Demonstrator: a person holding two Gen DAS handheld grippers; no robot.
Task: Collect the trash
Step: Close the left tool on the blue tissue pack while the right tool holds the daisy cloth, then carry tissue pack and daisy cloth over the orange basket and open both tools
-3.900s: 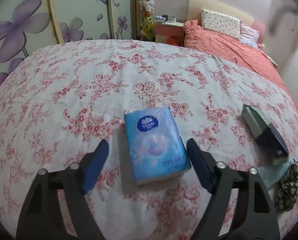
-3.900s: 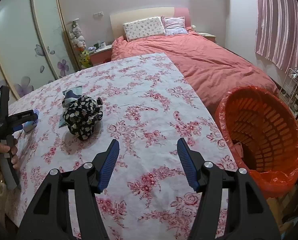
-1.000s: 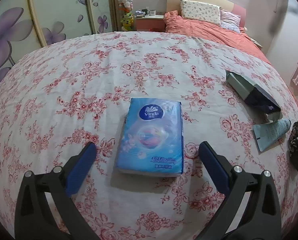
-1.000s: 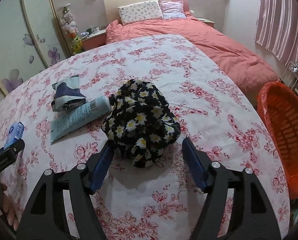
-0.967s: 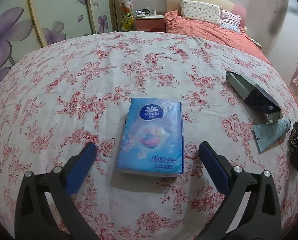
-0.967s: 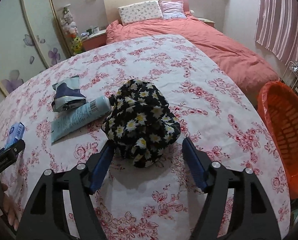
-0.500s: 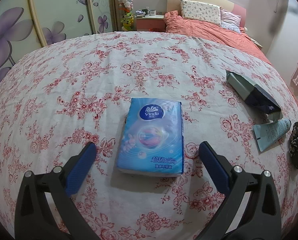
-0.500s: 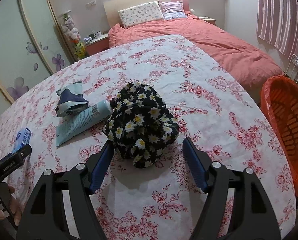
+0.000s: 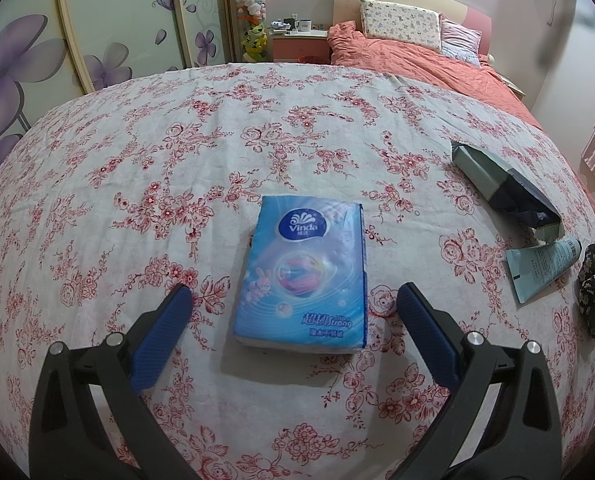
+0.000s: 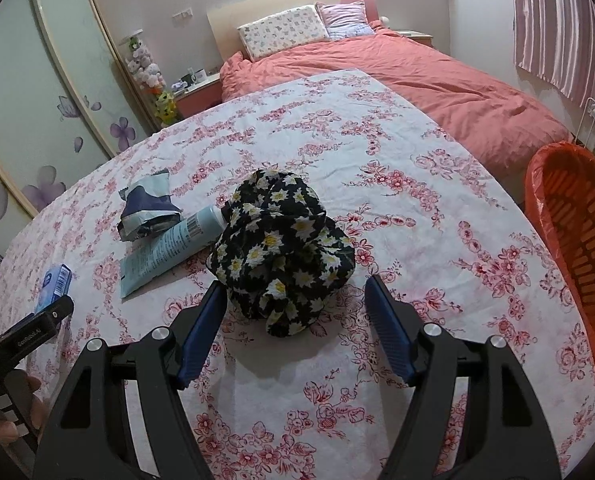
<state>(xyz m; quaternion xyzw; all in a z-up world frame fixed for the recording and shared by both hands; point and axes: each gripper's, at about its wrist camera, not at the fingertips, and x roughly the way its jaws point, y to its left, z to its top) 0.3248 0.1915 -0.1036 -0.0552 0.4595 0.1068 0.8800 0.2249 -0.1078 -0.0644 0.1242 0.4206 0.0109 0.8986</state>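
Note:
A blue Vinda tissue pack point(image 9: 303, 270) lies flat on the floral tablecloth point(image 9: 177, 140). My left gripper point(image 9: 291, 300) is open, its blue fingers either side of the pack's near end without touching it. A black cloth with daisies point(image 10: 283, 246) lies bunched on the cloth. My right gripper point(image 10: 295, 290) is open, its fingers straddling the cloth's near edge. A light blue tube point(image 10: 169, 250) and a crumpled dark blue wrapper point(image 10: 147, 214) lie left of the daisy cloth. They also show at the right of the left wrist view: tube point(image 9: 543, 266), wrapper point(image 9: 501, 184).
An orange basket lined with an orange bag point(image 10: 577, 232) stands off the table's right edge. A bed with a coral cover point(image 10: 437, 80) is beyond the table. Wardrobe doors with purple flowers point(image 9: 77, 40) are at the left.
The right gripper has shifted slightly, so the daisy cloth sits a little lower between its fingers. The left gripper and tissue pack have not moved.

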